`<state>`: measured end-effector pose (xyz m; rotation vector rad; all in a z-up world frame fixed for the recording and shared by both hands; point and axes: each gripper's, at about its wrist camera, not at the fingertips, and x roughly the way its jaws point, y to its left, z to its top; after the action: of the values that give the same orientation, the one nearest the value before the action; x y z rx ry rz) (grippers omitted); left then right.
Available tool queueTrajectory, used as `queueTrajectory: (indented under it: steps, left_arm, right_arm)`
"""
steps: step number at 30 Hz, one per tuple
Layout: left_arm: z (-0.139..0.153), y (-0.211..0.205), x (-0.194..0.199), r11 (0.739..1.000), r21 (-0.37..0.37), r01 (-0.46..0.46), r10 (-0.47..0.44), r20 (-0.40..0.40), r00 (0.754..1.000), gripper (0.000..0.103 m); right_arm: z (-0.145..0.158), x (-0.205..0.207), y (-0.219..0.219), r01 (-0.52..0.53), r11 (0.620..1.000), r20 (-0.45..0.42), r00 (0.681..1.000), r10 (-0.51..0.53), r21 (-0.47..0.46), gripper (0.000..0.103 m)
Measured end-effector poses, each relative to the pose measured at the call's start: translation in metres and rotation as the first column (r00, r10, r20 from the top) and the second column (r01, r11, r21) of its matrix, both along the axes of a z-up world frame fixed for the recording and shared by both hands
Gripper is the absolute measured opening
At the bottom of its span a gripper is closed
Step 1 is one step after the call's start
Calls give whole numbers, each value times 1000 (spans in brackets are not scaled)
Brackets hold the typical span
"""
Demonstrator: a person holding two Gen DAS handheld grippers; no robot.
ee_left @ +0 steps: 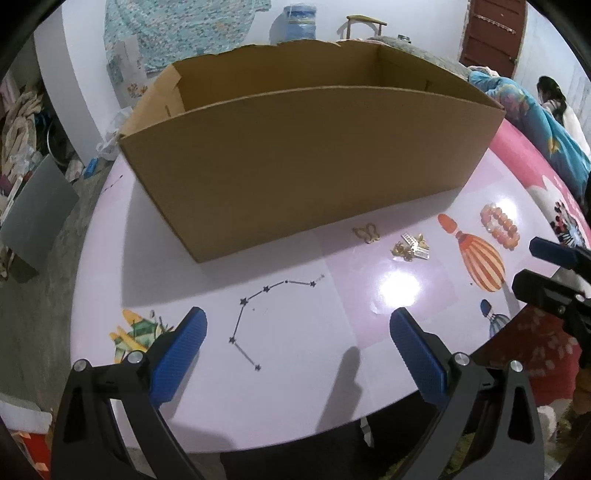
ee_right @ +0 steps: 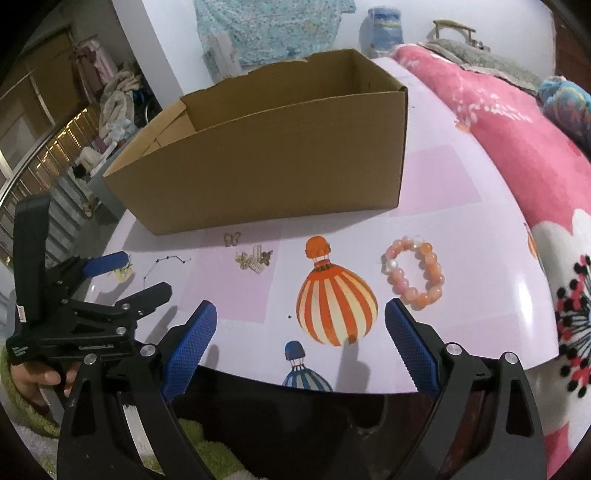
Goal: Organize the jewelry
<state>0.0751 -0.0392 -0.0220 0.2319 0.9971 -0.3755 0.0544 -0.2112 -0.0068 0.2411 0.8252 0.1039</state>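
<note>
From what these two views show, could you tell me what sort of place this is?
Most likely a lived-in bedroom at home. A pink floral blanket covers a bed beside the glossy table, clothes are piled in the background, and a large water jug stands by the wall.

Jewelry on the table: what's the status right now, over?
Left gripper and right gripper open, empty. Bead bracelet, small gold pieces loose before cardboard box. Nothing blocking.

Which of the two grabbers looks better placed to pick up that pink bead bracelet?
The right gripper, probably. The bead bracelet lies just ahead of its open right finger, while from the left gripper the bracelet sits far off to the right, past the gold earrings.
</note>
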Motion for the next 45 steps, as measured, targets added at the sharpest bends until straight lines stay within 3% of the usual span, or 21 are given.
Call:
queueTrajectory:
  steps: [4,10,14,17,29,39,45]
  left_arm:
    - [-8,-5,5,999,39,24,-25,23,999,97]
    - [-19,-10,14,997,70,42,-42,-1,999,97]
    - [-22,-4,20,999,8,33,-32,-37,999,98]
    - [-22,0,22,1000,-10,28,-28,-17,999,98]
    - [-20,3,27,997,-8,82,-82,-4,997,99]
    - [-22,16,26,995,-12,97,-97,1,995,99]
    - [-27,17,27,995,-14,99,-99,3,995,99]
  right_arm:
    - [1,3,1,-2,1000,20,1000,2,-15,85]
    - [0,17,9,-45,999,28,999,45,-11,56]
    - [-2,26,20,-105,994,31,994,106,-7,34]
    - [-4,35,30,-156,988,25,987,156,-9,25]
    - [-17,65,50,-244,967,-27,970,243,-74,23]
    - [-16,32,48,-307,948,-126,947,296,-87,22]
    - [2,33,41,-260,956,-46,966,256,-139,22]
